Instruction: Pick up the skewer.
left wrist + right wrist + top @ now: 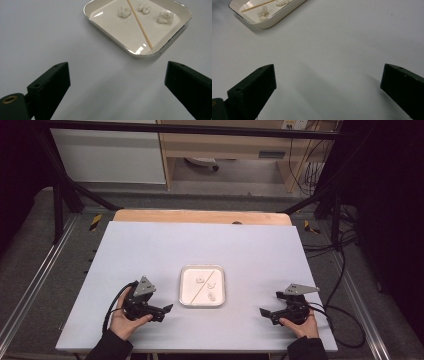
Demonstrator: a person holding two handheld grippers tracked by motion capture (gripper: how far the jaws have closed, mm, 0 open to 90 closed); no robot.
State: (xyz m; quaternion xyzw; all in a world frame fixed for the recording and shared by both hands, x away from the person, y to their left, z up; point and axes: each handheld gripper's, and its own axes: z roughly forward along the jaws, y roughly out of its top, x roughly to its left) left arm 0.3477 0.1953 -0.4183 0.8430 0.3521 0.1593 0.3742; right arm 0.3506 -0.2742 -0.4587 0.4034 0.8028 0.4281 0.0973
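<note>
I hold my left gripper low over the near left part of the table, a flat, matte, pale grey-white board. Its two black, blocky jaws stand wide apart with nothing between them, and their faces look dull and hard-edged, with small screw holes on top. My right gripper sits near the table's front right corner, its jaws likewise spread wide and empty over bare surface.

Between the two grippers, a little farther from me, lies a tray: square with rounded corners, glossy cream-white inside, with a thin shiny metallic edge along its raised rim. Both grippers are apart from it, the left one nearer.

Across the tray's floor runs a thin, straight, pale wooden stick, lying diagonally from a far part toward a near corner. Three small white lumps rest on the tray's floor, rough and crumbly-looking, like cotton or torn dough; in the left gripper view one lies on one side of the stick and two on the other
</note>
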